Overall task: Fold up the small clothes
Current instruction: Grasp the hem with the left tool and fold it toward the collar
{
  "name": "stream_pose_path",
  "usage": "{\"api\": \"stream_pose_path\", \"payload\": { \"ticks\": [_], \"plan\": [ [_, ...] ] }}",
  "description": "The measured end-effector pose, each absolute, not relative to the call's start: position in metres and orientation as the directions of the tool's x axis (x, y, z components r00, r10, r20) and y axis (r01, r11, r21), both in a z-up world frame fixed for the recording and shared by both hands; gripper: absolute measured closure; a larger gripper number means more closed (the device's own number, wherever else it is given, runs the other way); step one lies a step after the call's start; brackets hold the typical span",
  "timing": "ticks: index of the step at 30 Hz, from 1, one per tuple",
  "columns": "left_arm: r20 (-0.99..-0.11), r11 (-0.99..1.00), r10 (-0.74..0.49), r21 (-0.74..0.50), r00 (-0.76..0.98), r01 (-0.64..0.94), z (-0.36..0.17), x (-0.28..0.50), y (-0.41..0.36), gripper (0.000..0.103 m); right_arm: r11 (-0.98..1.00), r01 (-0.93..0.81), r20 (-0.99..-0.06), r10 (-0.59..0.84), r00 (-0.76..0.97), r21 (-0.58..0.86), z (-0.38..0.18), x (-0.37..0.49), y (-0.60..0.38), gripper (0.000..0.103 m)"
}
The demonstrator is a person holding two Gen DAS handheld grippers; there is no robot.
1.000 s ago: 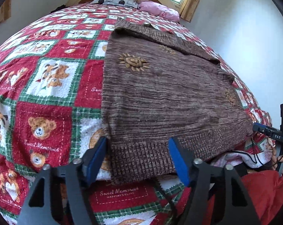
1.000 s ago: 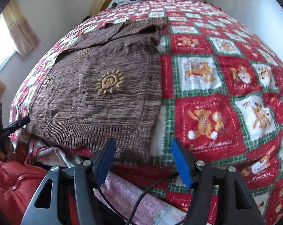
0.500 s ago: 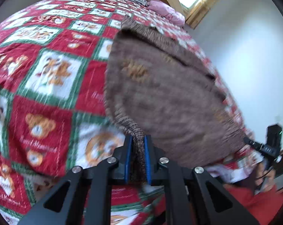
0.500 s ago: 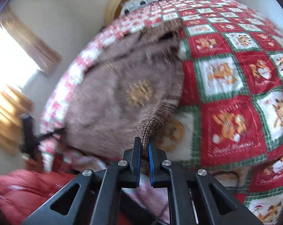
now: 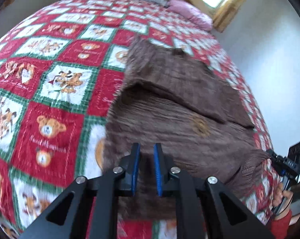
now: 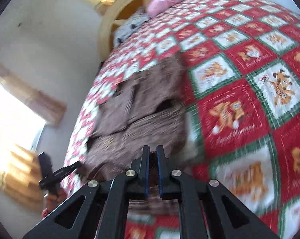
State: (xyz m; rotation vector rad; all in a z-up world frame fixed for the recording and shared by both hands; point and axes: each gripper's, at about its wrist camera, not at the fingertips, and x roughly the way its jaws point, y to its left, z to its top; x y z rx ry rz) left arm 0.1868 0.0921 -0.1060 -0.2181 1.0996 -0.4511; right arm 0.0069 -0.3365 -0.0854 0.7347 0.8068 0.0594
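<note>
Brown knitted sweater (image 5: 169,123) on the red teddy-bear patchwork quilt (image 5: 50,103), left tongs (image 5: 146,171) easing slightly yet pinching its hem, right tongs (image 6: 153,171) clenched on the hem's other corner

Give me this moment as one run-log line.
left gripper: opening slightly, sweater hem between jaws | right gripper: shut on sweater hem | brown sweater: hem lifted over quilt

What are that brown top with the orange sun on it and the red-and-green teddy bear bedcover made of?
The brown sun-patterned sweater looks like knitted yarn, probably wool or acrylic: fine horizontal ribs, mottled brown, matte, draping softly. The red-and-green teddy bear bedcover looks like printed cotton quilt: puckered stitch lines, flat printed bears, dull finish. Blur hides the finer weave of both.
</note>
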Motion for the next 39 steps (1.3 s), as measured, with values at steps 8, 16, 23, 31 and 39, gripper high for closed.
{"api": "stream_pose_path", "payload": {
  "ticks": [8, 16, 23, 31, 39],
  "plan": [
    [-0.764, 0.866, -0.472, -0.309, 0.440, 0.393, -0.080, 0.180, 0.124, 0.037, 0.733, 0.233, -0.595, 0.279, 0.754, 0.639, -0.095, 0.006, -0.352, 0.053],
    [-0.742, 0.585, -0.472, 0.140, 0.476, 0.799, -0.080, 0.128, 0.079, 0.015, 0.808, 0.146, -0.506, 0.206, 0.838, 0.570, -0.062, -0.033, -0.337, 0.034],
    [-0.787, 0.422, -0.422, 0.268, 0.449, 0.866, -0.111, 0.134, 0.045, 0.015, 0.917, 0.124, -0.577, 0.129, 0.807, 0.379, -0.052, -0.055, -0.315, 0.034],
    [-0.774, 0.551, -0.559, -0.079, 0.298, 0.831, -0.117, 0.172, 0.048, 0.078, 0.908, 0.180, -0.588, 0.086, 0.804, 0.379, -0.052, -0.062, -0.324, 0.034],
    [-0.684, 0.615, -0.698, -0.421, 0.212, 0.667, -0.130, 0.195, 0.075, 0.063, 0.932, 0.166, -0.624, 0.077, 0.778, 0.322, -0.062, -0.050, -0.314, 0.034]
  ]
}}
